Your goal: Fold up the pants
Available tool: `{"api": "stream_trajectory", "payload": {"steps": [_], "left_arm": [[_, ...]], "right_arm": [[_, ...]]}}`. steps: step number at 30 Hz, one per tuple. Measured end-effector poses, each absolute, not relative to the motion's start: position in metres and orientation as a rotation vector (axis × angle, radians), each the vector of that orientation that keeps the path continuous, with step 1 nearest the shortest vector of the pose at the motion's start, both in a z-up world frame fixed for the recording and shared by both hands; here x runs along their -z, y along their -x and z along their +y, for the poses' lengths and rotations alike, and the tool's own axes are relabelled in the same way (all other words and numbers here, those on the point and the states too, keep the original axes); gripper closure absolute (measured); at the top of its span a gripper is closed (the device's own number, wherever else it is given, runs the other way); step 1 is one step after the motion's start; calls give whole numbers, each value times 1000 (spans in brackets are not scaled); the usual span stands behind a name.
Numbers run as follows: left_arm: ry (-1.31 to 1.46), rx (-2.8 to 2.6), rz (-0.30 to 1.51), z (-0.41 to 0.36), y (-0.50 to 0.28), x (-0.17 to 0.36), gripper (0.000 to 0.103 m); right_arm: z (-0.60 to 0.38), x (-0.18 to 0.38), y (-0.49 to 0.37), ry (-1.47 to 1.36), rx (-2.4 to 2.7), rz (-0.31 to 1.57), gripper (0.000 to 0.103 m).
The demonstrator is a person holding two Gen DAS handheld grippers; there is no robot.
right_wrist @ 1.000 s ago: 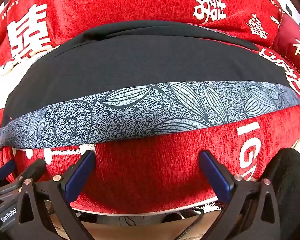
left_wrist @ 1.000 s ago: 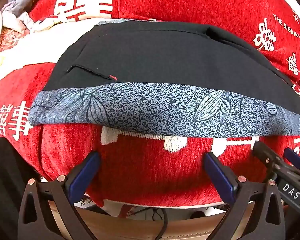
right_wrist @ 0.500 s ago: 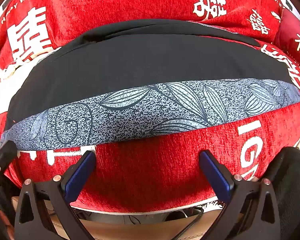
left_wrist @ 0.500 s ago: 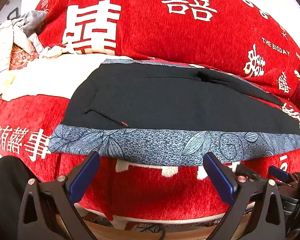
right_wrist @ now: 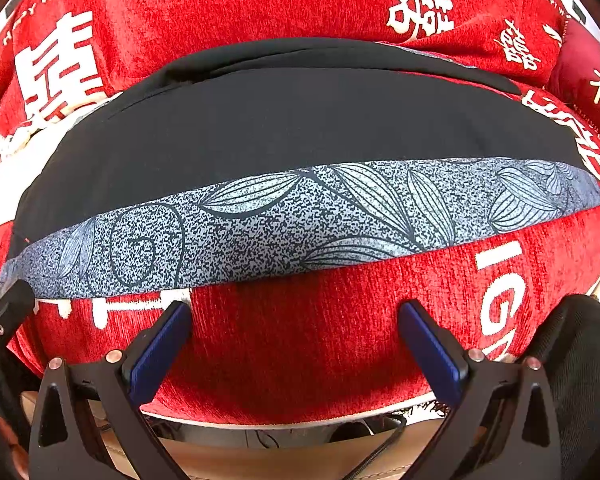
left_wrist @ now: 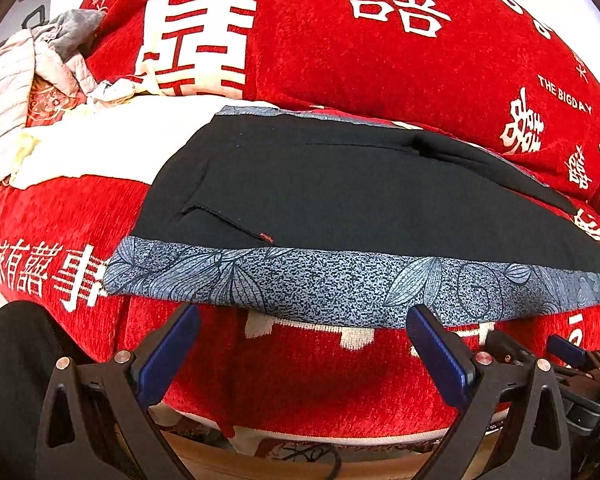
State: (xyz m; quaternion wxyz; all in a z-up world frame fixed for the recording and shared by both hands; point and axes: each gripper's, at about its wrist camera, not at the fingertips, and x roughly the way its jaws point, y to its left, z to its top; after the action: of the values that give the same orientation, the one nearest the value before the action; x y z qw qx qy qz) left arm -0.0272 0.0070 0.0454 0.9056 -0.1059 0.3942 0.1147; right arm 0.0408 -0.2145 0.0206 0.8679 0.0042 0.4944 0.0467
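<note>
- Pants [left_wrist: 360,200], black with a grey patterned band, lie flat on the red sofa [left_wrist: 300,368].
- Left gripper [left_wrist: 300,344] and right gripper [right_wrist: 292,340]: jaws apart, empty, apparently clear of the band.

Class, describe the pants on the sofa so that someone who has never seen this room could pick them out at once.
Start from the red sofa cover printed with white characters. Lying flat across its seat, just beyond the open fingers of both grippers, are the pants. They are the only black item there, edged along the near side by a grey leaf-patterned band, unlike the pale crumpled laundry at far left.
</note>
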Motion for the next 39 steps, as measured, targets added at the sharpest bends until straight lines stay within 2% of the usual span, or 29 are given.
{"api": "stream_trajectory", "payload": {"steps": [8,13,20,25,32,39], "left_arm": [[206,-245,782,12,27,-53,0],[146,-258,774,13,17,-65,0],[125,-219,866,27,-8,-89,0],[133,-254,889,45,-16,-103,0],[167,-264,992,67,-25,-94,0],[133,-242,1019,58,-38,-93,0]], "right_arm": [[-228,-30,-38,-86,-117,998,0],[-216,-49,-37,-20,-155,932,0],[-171,-84,-31,199,-280,848,0],[-162,-104,-36,241,-322,869,0],[-152,-118,-46,383,-267,880,0],[-142,-121,-60,333,-348,868,0]]}}
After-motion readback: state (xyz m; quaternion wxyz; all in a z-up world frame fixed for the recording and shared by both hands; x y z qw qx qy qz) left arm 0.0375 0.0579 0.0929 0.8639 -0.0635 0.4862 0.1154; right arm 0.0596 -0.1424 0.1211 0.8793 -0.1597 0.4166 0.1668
